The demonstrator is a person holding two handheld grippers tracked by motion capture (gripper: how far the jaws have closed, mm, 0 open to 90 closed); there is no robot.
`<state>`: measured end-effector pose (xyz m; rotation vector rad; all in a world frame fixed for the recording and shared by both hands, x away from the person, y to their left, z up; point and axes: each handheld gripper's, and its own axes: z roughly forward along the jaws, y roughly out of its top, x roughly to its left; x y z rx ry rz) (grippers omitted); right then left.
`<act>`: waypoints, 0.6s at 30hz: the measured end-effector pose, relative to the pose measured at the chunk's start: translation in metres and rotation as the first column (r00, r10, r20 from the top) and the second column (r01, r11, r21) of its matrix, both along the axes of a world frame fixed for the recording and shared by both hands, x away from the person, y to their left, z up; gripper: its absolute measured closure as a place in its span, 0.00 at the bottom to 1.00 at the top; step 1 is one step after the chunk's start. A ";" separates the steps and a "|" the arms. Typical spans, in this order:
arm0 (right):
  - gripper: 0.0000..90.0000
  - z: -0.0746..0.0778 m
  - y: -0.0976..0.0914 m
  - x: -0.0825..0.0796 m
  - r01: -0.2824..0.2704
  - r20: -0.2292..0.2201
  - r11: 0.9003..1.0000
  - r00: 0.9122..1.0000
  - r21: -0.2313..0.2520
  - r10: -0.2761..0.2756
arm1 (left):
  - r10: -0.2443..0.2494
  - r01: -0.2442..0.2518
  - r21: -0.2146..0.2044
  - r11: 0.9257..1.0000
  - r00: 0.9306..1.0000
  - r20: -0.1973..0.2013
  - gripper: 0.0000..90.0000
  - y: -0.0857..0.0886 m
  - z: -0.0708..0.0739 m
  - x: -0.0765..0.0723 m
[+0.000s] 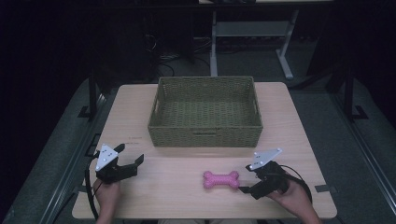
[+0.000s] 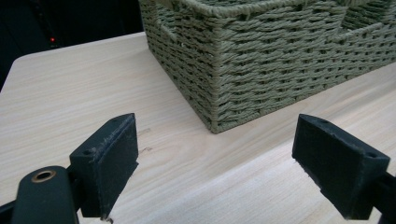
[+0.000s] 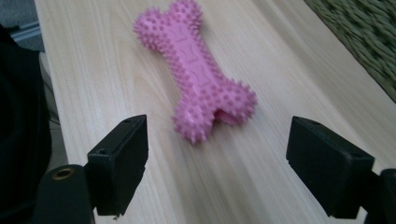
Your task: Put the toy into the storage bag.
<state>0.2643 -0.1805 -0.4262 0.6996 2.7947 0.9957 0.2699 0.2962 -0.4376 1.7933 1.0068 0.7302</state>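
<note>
A pink spiky bone toy (image 1: 221, 179) lies flat on the wooden table (image 1: 182, 163) near its front edge. In the right gripper view the bone toy (image 3: 196, 70) lies just ahead of the jaws, its near knob between them but apart. My right gripper (image 1: 247, 178) is open, immediately right of the toy. An olive woven basket (image 1: 205, 112) stands at the table's middle back, empty. My left gripper (image 1: 130, 154) is open at the front left, pointing at the basket's near corner (image 2: 217, 70). My left gripper (image 2: 215, 158) holds nothing, and my right gripper (image 3: 217, 163) likewise.
The table's left edge and front edge lie close to both hands. A dark floor with cables and a white desk frame (image 1: 252, 32) lie beyond the table. A strip of the basket wall (image 3: 364, 37) shows at the right gripper view's upper right.
</note>
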 end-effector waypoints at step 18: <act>0.25 0.007 0.053 0.021 -0.173 -0.045 0.976 0.985 -0.135 0.168 | -0.003 0.003 -0.002 1.000 1.000 -0.001 0.15 0.001 0.000 0.000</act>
